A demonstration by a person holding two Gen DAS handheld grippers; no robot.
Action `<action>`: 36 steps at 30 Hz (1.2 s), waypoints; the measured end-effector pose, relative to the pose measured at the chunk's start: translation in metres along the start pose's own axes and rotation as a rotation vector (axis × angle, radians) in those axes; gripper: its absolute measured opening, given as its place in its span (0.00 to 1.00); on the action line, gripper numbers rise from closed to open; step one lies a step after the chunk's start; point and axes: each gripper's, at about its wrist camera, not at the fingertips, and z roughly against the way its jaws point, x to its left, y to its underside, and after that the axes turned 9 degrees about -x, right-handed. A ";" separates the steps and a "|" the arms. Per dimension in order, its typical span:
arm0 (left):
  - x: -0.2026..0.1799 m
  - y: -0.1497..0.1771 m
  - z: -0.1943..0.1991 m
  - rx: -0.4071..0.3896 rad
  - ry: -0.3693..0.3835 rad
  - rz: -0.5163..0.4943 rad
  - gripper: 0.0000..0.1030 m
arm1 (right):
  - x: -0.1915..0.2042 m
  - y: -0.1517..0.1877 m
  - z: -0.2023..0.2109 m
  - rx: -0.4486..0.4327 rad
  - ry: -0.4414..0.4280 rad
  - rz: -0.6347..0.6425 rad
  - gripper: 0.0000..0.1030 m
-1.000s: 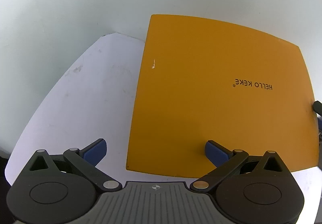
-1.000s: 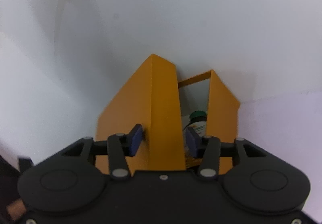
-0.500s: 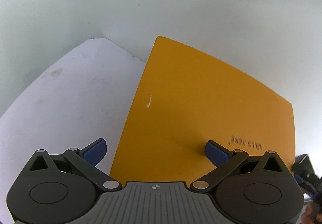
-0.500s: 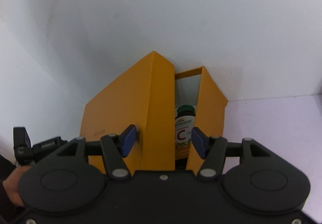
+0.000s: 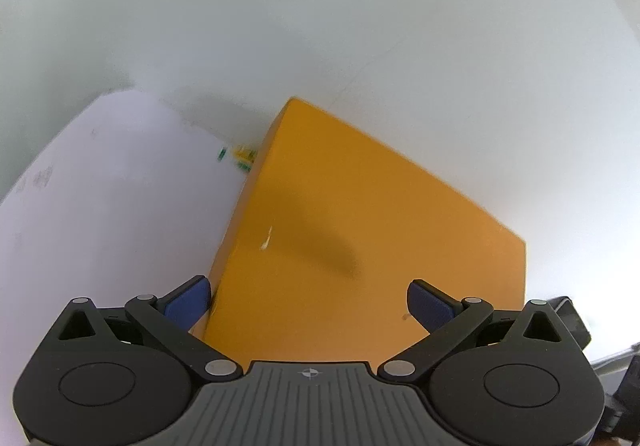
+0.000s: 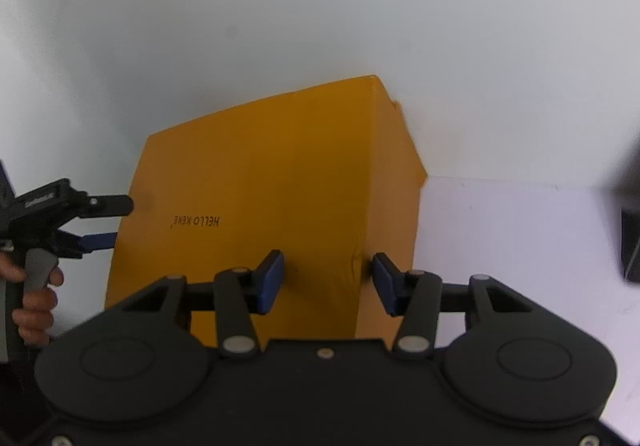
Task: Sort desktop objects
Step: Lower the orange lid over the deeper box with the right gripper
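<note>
Two right pads (image 6: 269, 282): closing in on the near corner of the orange box (image 6: 248, 173), one on the printed face and one on the side face. There's a small crease by the right one, so they look like they're already biting.
Right gripper (image 6: 328, 284): angled down onto that corner. Probably picked because the folded edge is the stiffest bit to pinch.
Left pads (image 5: 188, 302): spread wide with nothing squeezed. One sits just beside the box's left edge, the other hangs over its broad face.
Left gripper (image 5: 310, 302): in the right wrist view it comes in from the side with the box's edge between its two fingers. Looks like it's there to steady or catch the box, not carry it.
Hand (image 6: 36, 302): wrapped round the left gripper's handle and trigger, at the frame edge.
Box itself: on the white table (image 6: 520, 246), back pushed up near the white wall (image 6: 320, 5), "HELLO KEKE" reading upside down from here. Whether it's fully resting or tipped a bit, can't tell.
Behind the box: a few tiny green and yellow bits (image 5: 240, 157), too blurry to name.
Far right: a dark object (image 6: 631, 246), cut off by the frame.
Guess at the step: getting the box gripped so it can be shifted or turned for sorting.
Risk: thin card could buckle at the corner if the squeeze goes harder.
</note>
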 end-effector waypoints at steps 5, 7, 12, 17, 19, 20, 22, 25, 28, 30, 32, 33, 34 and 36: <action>-0.003 -0.017 -0.009 -0.014 0.000 -0.009 1.00 | 0.007 -0.010 0.006 -0.039 0.019 -0.019 0.44; -0.002 -0.018 -0.012 -0.006 0.006 0.008 1.00 | 0.008 -0.014 -0.004 -0.023 0.041 -0.015 0.44; -0.007 -0.012 -0.022 0.017 0.004 -0.064 1.00 | 0.003 -0.005 -0.015 0.018 0.067 -0.051 0.44; -0.013 0.002 -0.003 0.009 0.008 -0.059 1.00 | 0.007 0.004 -0.014 0.006 0.073 -0.065 0.44; -0.016 0.005 -0.003 0.010 -0.004 -0.082 1.00 | 0.013 0.006 -0.012 0.000 0.086 -0.052 0.44; -0.010 -0.001 -0.016 0.013 -0.011 -0.090 1.00 | 0.017 0.006 -0.011 0.001 0.095 -0.039 0.44; -0.016 0.003 -0.014 0.028 -0.042 -0.137 1.00 | 0.026 0.006 -0.010 0.003 0.112 -0.006 0.45; -0.019 0.009 -0.011 0.039 -0.061 -0.142 1.00 | 0.029 -0.006 -0.016 0.002 0.124 0.012 0.45; -0.016 0.017 -0.004 0.049 -0.071 -0.145 1.00 | 0.030 0.001 -0.009 0.008 0.117 0.009 0.45; -0.014 0.026 0.004 0.048 -0.067 -0.150 1.00 | 0.029 0.006 -0.004 0.012 0.105 0.012 0.46; -0.009 0.033 0.008 0.040 -0.049 -0.150 1.00 | 0.027 0.009 -0.001 0.010 0.088 0.013 0.51; -0.005 0.036 0.011 0.051 -0.038 -0.142 1.00 | 0.025 0.011 0.002 0.004 0.074 0.006 0.52; 0.001 0.038 0.012 0.076 -0.028 -0.113 1.00 | 0.024 0.013 0.006 -0.002 0.059 -0.008 0.55; 0.014 0.041 0.013 0.099 -0.012 -0.061 1.00 | 0.021 0.017 0.010 0.011 0.051 -0.032 0.60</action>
